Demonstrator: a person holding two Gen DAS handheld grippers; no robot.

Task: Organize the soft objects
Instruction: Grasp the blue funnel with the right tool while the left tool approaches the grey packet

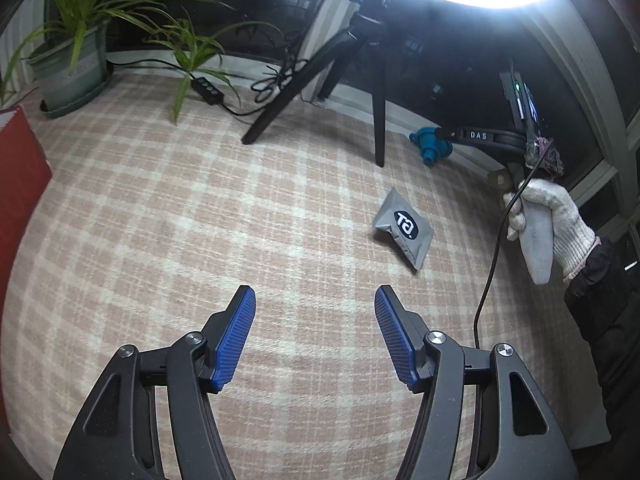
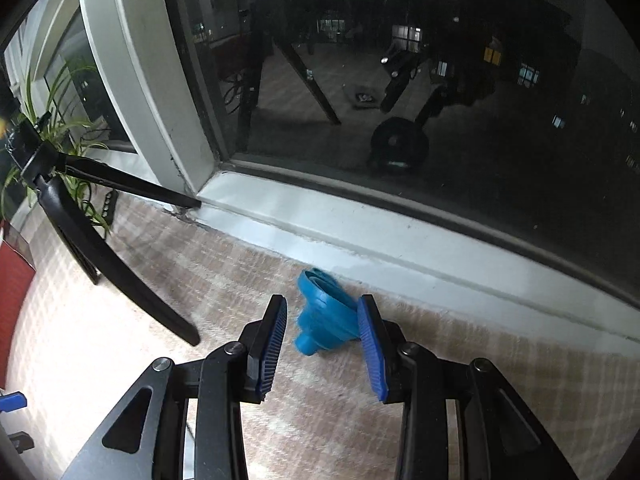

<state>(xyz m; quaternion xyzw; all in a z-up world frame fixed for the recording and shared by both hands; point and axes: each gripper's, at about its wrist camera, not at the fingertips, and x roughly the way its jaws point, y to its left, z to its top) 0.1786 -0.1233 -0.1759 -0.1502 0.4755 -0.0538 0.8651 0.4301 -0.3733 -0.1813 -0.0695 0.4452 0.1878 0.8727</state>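
My right tongs (image 2: pixel 322 316) are spread around the blue funnel (image 2: pixel 325 320), which lies on its side on the checked cloth (image 2: pixel 280 420) near the window sill (image 2: pixel 360 224), spout toward me and to the left, wide mouth toward the sill. My left tongs (image 1: pixel 315 300) hang spread, pinching nothing; the grey packet (image 1: pixel 403 227) lies flat, well ahead to the right.

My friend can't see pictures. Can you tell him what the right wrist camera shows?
The right gripper is open around a blue rubber funnel lying on a checked cloth, the funnel against the right-hand finger. Just behind it runs a white window sill under a dark window, with a black tripod leg at the left.
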